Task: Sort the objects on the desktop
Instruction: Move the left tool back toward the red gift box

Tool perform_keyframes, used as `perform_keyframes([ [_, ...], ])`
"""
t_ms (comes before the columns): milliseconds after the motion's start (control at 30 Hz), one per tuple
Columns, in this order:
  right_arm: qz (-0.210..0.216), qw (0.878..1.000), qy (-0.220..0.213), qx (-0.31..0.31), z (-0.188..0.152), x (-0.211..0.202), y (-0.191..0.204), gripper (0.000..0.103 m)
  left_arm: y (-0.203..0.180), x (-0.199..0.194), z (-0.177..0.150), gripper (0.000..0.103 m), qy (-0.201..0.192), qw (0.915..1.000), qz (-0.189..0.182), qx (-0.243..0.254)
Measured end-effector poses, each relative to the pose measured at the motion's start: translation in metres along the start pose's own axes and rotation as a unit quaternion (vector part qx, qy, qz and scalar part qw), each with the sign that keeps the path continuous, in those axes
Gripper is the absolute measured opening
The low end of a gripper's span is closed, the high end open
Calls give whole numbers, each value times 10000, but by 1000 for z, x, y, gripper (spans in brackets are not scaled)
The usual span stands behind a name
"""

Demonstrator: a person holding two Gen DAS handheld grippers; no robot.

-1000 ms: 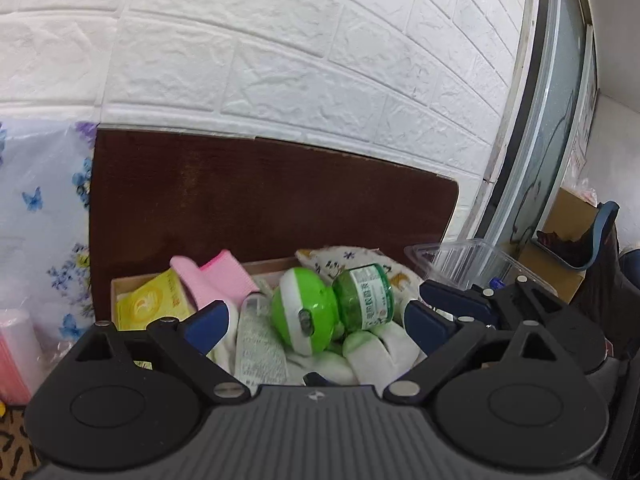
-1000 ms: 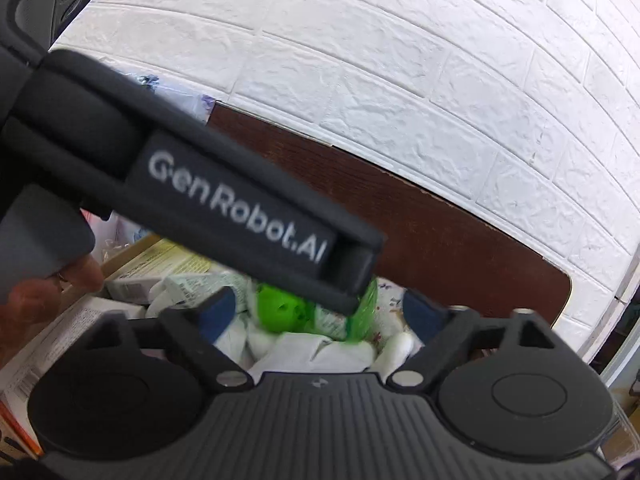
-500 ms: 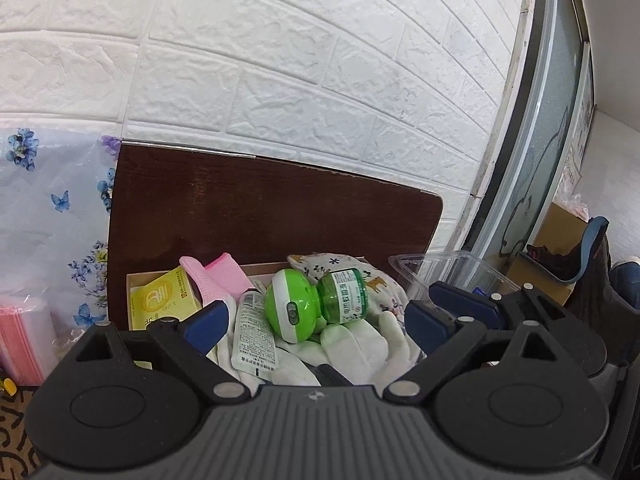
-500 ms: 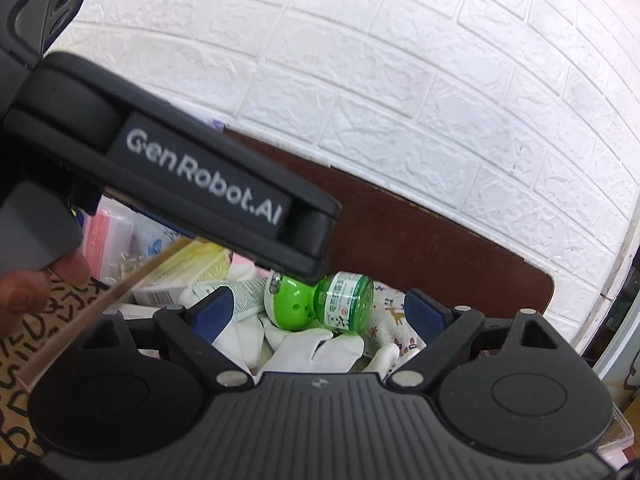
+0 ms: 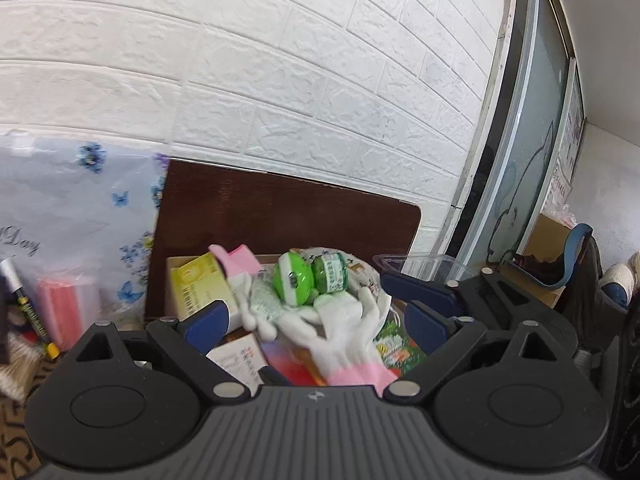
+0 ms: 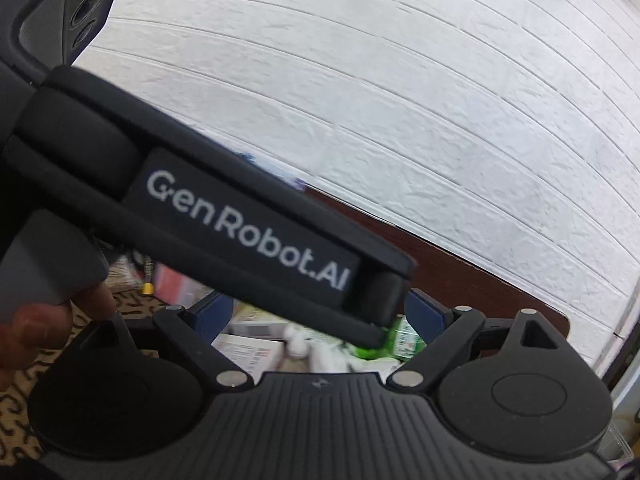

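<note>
A pile of small items lies ahead in the left wrist view: a green round gadget [image 5: 294, 282], a green bottle [image 5: 329, 272], white gloves with pink cuffs [image 5: 344, 332], a yellow box [image 5: 198, 284] and a white printed box [image 5: 240, 360]. My left gripper [image 5: 316, 324] hangs open in front of the pile, holding nothing. One of my right gripper's fingers [image 5: 414, 283] shows just to its right. In the right wrist view my right gripper [image 6: 318, 316] is open and empty. The left gripper's black body [image 6: 240, 232] crosses that view and hides most of the pile; the green bottle [image 6: 406, 342] peeks out.
A dark brown board [image 5: 280, 216] leans on the white brick wall behind the pile. A clear plastic tub [image 5: 424, 264] stands at the right. A floral bag [image 5: 80, 208], a pink packet [image 5: 60, 304] and a marker [image 5: 24, 300] are at the left. A person's fingers [image 6: 60, 312] hold the left gripper.
Both grippers have drawn back and slightly up from the pile, which now looks smaller and farther. The pink-cuffed glove and white box have come into the left view. Jaws unchanged.
</note>
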State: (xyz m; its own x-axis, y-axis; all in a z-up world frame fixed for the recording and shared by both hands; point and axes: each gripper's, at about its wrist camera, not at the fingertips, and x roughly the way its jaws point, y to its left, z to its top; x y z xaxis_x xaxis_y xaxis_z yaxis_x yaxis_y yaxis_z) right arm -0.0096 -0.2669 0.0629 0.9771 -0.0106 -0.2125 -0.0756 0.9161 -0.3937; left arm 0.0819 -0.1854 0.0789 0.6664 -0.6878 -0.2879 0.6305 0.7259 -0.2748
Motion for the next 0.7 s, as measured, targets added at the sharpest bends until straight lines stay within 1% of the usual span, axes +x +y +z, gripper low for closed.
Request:
perform_keyframes([
  [100,309,9995,-12,-52,2,-13,21,91,10,-31,-11,97,-59,9999,55,-61],
  [233,753,9971,28,-122,1,-28,49,91,32,-69,-31,97,-67,9989,366,-288],
  [333,1078,9939,193,-87,0,-32,71,91,53,-94,-48,97,-90,9957,702,-594],
  [433,1512,9876,429,10,-2,-36,93,91,78,-116,-66,97,-19,9896,1026,-1006],
  [533,1821,9816,553,-141,1,-37,119,91,104,-136,-82,97,49,9807,1318,-1443],
  [667,2056,9760,592,-399,17,-38,153,91,131,-158,-96,97,33,9714,1695,-1664],
  [700,2106,9750,592,-399,22,-38,169,91,137,-163,-98,97,19,9696,1763,-1696],
])
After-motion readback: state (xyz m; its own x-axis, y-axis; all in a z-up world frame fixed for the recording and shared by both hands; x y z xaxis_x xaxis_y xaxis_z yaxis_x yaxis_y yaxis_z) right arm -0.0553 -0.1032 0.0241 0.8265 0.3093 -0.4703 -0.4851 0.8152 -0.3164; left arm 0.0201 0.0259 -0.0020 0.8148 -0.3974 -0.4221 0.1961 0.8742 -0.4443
